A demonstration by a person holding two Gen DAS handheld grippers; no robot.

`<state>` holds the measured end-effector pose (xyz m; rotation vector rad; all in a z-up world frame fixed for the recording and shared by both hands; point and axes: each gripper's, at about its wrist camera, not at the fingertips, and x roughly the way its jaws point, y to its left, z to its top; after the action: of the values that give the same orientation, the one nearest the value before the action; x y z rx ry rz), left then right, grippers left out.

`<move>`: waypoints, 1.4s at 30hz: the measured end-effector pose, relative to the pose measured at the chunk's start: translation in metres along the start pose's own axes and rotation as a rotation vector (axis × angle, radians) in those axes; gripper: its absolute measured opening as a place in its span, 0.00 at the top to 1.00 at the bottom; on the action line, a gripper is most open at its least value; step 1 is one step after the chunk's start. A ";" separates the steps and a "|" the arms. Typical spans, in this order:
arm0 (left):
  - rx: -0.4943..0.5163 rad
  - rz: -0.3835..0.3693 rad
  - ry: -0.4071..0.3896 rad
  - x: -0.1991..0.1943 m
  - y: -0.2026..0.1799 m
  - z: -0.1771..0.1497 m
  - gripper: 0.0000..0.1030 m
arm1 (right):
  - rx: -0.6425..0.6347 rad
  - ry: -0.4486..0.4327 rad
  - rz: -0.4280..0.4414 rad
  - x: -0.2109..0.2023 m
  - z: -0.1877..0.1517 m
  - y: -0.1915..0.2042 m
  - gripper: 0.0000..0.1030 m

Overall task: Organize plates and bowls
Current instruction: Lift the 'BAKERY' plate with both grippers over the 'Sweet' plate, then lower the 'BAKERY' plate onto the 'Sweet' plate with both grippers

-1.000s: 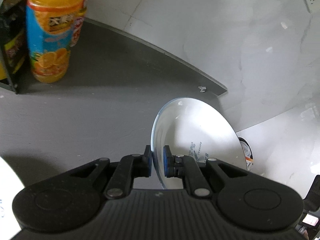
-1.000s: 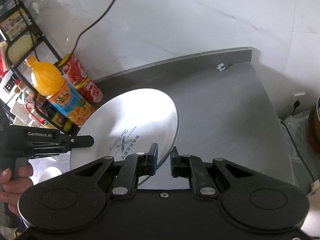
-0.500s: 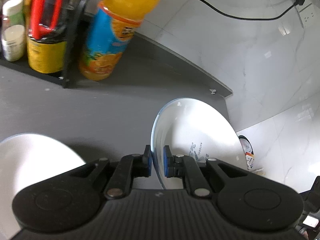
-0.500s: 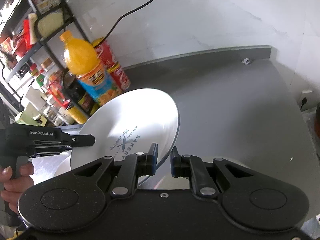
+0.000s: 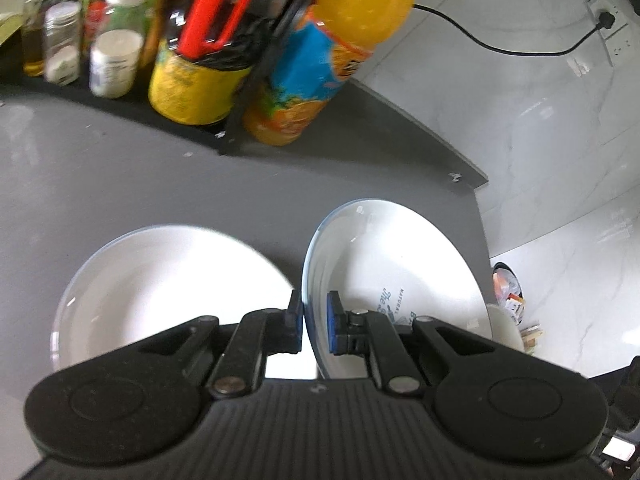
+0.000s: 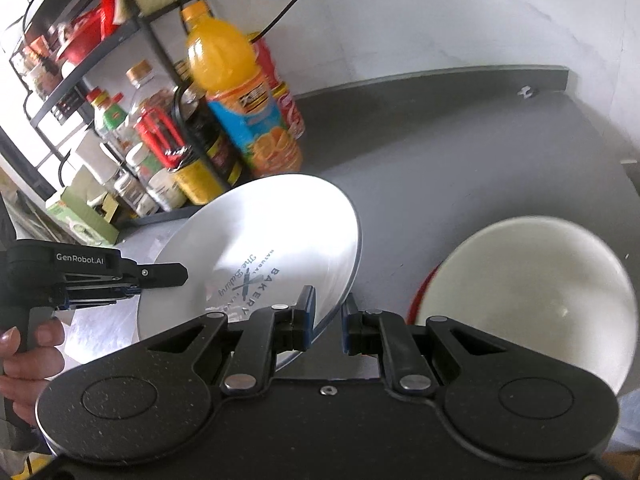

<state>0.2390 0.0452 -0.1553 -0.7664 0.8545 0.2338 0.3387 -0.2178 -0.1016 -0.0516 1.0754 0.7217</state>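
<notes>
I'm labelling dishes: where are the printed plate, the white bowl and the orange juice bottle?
Printed plate (image 6: 256, 240): right wrist view, bare face.
White bowl (image 6: 532, 280): right wrist view, inner wall.
Orange juice bottle (image 6: 248, 120): right wrist view, label.

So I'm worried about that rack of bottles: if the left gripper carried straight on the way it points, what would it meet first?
Probably the bare countertop; the left gripper, clamped on the printed plate, aims between orange juice bottle and wall, though depth is unclear.

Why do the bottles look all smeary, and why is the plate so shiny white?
Left wrist view: the bottles are smeared by motion blur, while the gripper stays sharp. Right wrist view: glare washes out the plate top, and the fisheye lens bends the counter edge.
</notes>
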 end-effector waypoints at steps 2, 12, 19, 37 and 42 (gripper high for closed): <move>-0.001 0.005 0.001 -0.004 0.010 -0.004 0.91 | -0.001 0.004 -0.001 0.002 -0.009 0.009 0.88; -0.013 0.032 0.008 -0.019 0.055 -0.020 0.91 | -0.001 0.022 -0.003 0.015 -0.038 0.045 0.88; -0.028 0.056 0.023 -0.019 0.084 -0.027 0.91 | -0.014 0.049 -0.012 0.030 -0.052 0.065 0.87; -0.027 0.130 0.062 0.001 0.122 -0.029 0.90 | -0.073 0.114 -0.040 0.063 -0.061 0.088 0.87; -0.018 0.141 0.056 0.007 0.125 -0.030 0.89 | -0.090 0.114 -0.049 0.068 -0.060 0.091 0.87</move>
<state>0.1664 0.1132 -0.2367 -0.7333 0.9620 0.3463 0.2590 -0.1351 -0.1596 -0.1969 1.1460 0.7295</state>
